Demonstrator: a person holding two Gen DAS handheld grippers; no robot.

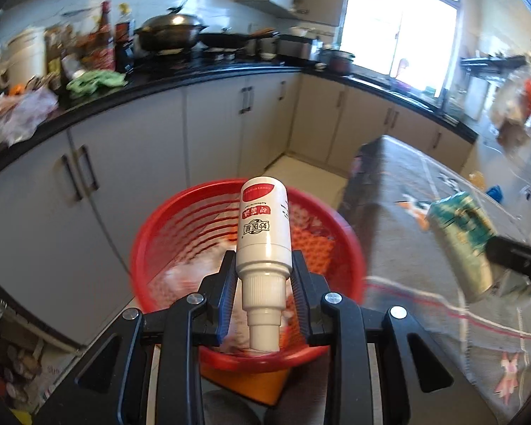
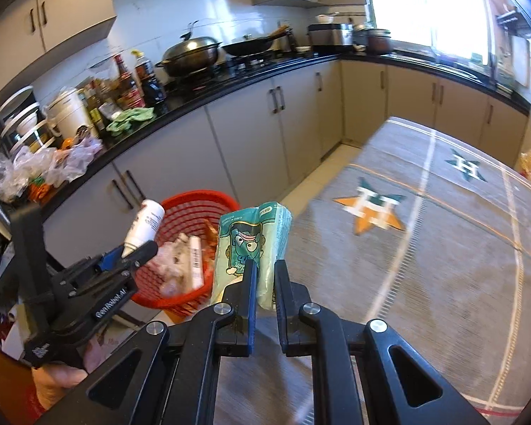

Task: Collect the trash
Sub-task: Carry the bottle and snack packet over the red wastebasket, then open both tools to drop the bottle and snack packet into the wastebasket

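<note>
Both wrist views look down, sharing the red basket (image 1: 180,233).

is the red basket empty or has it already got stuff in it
Not empty: the red basket already holds crumpled wrappers, seen through its open top below the white bottle.

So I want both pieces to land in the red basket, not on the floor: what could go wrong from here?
The left gripper pinches the white bottle only near its neck, so it might pivot or slip before it is over the red basket. The tissue pack in the right gripper seems beside the basket, over the table edge; released here, it would likely miss.
</note>
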